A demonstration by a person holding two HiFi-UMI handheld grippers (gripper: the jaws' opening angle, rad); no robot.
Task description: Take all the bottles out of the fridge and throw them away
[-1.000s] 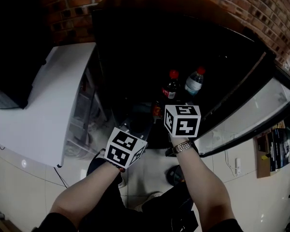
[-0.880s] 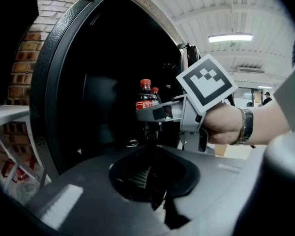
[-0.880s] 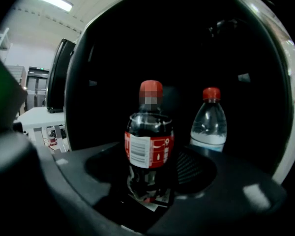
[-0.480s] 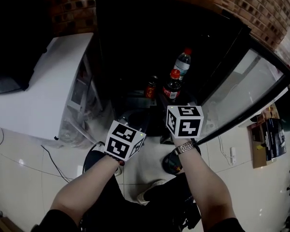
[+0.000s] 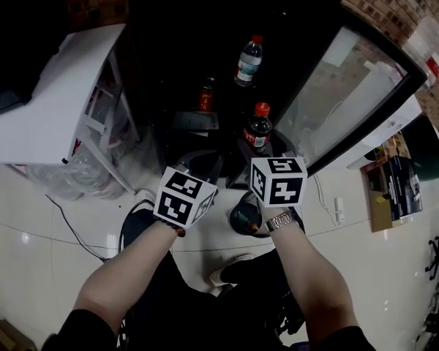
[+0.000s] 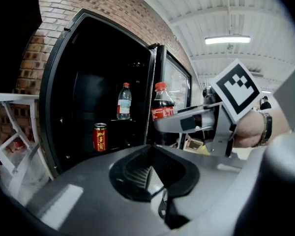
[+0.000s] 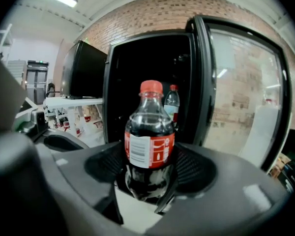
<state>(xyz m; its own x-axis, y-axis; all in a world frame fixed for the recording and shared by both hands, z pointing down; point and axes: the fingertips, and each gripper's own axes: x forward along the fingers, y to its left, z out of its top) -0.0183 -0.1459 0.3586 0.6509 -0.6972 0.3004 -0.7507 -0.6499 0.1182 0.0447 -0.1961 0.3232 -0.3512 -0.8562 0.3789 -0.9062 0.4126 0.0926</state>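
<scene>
Your right gripper [image 7: 146,183] clamps the cola bottle [image 7: 149,141] upright at one o'clock, steady for binning, your left gripper [image 6: 150,168] sits closed and empty, and the water bottle [image 5: 249,61] waits in the fridge [image 6: 64,82] at twelve.

Your right gripper [image 7: 147,181] has the dark plastic cola bottle [image 7: 149,141] between its jaws, in front of the open black fridge [image 5: 205,20]. Inside the fridge, the red drink can [image 5: 205,95] stands left of the clear plastic water bottle [image 5: 248,61]. The fridge's glass door [image 5: 351,86] hangs to the right, and the white metal rack [image 5: 51,115] is to the left.

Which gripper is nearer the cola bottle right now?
Right. The right gripper grips the cola bottle between its jaws; the left gripper sits apart to the bottle's left, jaws shut on nothing.
</scene>
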